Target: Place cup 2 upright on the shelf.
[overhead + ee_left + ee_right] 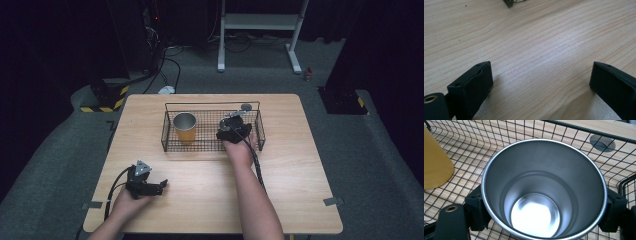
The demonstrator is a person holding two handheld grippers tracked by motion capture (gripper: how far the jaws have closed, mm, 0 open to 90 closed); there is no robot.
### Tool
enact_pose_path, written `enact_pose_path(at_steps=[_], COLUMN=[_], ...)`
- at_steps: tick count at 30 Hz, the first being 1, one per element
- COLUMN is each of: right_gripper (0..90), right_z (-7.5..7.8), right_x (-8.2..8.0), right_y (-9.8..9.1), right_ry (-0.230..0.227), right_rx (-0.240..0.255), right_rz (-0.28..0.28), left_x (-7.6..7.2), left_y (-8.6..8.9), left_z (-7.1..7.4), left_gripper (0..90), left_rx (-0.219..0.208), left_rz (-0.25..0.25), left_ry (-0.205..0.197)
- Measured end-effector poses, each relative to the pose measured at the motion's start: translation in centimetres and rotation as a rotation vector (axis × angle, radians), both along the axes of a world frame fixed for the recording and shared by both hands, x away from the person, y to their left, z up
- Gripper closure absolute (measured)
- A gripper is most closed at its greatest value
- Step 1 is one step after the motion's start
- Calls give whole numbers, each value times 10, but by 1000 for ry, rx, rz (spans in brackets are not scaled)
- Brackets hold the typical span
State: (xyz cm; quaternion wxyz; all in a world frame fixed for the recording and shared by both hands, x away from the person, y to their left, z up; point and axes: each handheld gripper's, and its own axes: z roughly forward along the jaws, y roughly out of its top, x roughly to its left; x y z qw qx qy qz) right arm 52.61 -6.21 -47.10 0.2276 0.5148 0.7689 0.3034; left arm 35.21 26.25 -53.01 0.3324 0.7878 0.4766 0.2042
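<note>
A shiny steel cup (544, 187) stands mouth-up between the jaws of my right gripper (544, 210), which is shut on its sides low over the basket's mesh floor. In the high view my right gripper (234, 126) is inside the right half of the black wire basket (212, 104). A yellow cup (185, 128) with a steel inside stands in the basket's left half, and its yellow wall (435, 162) is left of the held cup. My left gripper (161, 186) rests on the table at the front left. Its jaws (541, 72) stand open over bare wood.
The wooden table (280, 175) has a round grey grommet (246, 106) just behind the basket. A cable trails from each gripper towards the front edge. Beyond the table are grey floor, a white frame stand (260, 22) and yellow-black striped blocks (105, 100).
</note>
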Motion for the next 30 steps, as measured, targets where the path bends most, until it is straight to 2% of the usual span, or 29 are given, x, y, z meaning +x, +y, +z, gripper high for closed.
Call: enact_pose_path(at_steps=[7,13,15,20,30], right_gripper=[158,92,90,89,89], right_z=[0,1,2,6,9], right_x=[0,-1,-2,-3,-3], right_y=[0,1,0,-1,-3], right_ry=[-2,4,-1,-21,-23], right_rx=[-2,-20,-24,-27,-10], right_rz=[-3,-21,-34,-22,-24], left_x=[0,0,0,0,0], left_y=[0,0,0,0,0], left_z=[0,0,0,0,0], left_gripper=[52,52,52,54,54], left_rx=[-3,-3,-4,-4,-3], left_rz=[3,2,3,3,3], left_ry=[-2,-2,-2,-2,-2])
